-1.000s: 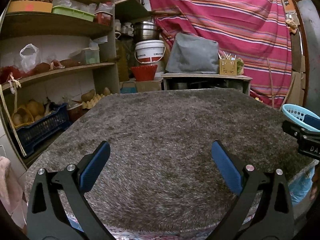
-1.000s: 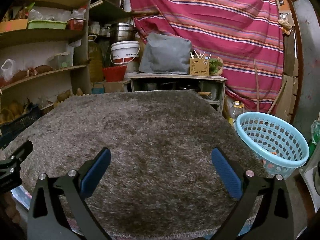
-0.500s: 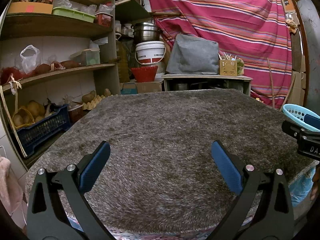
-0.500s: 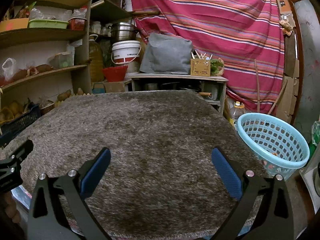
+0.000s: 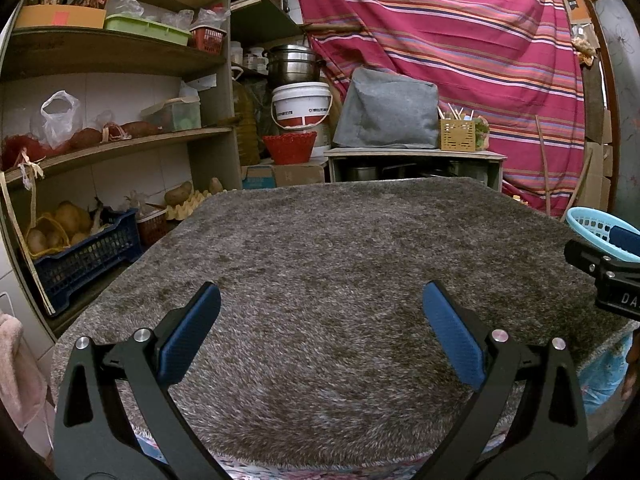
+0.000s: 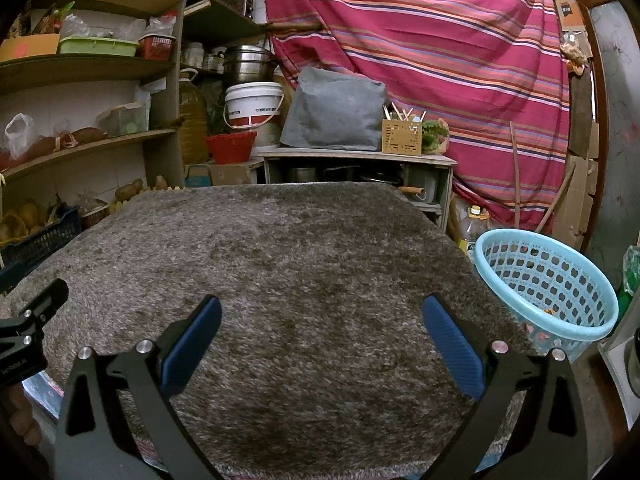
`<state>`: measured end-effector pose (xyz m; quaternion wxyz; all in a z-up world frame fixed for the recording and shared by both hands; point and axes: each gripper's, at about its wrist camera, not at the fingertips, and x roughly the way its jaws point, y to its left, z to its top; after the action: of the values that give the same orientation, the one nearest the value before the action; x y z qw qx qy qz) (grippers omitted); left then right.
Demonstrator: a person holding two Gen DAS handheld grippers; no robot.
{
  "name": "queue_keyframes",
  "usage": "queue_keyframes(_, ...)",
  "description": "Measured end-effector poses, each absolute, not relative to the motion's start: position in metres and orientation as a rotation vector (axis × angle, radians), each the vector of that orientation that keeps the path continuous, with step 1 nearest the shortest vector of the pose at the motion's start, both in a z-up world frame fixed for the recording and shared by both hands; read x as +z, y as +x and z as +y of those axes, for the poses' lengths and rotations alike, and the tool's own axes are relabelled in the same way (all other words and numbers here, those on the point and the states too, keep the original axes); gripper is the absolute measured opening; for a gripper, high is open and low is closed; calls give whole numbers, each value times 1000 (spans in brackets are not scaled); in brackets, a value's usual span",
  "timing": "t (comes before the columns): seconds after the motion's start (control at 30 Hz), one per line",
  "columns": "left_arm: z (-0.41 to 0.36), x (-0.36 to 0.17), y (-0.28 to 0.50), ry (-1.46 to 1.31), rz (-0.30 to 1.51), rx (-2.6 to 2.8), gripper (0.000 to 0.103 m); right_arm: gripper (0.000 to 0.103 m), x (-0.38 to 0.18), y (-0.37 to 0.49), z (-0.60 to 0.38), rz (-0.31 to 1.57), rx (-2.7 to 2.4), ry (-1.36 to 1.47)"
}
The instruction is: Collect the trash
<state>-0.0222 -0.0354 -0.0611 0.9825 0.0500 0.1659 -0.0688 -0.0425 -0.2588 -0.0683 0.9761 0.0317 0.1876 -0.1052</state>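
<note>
Both grippers hover over the shaggy grey bench [image 5: 340, 248], the left gripper [image 5: 320, 332] and right gripper [image 6: 322, 334] each spread wide and holding nothing. The blue basket [image 6: 548, 280] stands just beside the bench's right edge, scraps in its bottom.

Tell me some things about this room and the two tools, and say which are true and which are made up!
1. Both tools are open and hold nothing. True: the left tool and the right tool have their fingers wide apart over the grey shaggy rug.
2. The light blue basket sits on top of the rug. False: it stands off the rug's right edge, lower down.
3. A white bucket stands behind a red bowl. True.
4. The striped cloth on the back wall is green. False: it is mostly pinkish red.
5. Trash lies scattered on the rug. False: none shows on it.
</note>
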Motion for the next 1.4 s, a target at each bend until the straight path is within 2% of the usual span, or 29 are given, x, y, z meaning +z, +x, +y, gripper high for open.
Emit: queue_keyframes(1.4, -35, -58, -21, 101, 325, -138, 98, 99, -68, -43, -261, 377, -209, 62)
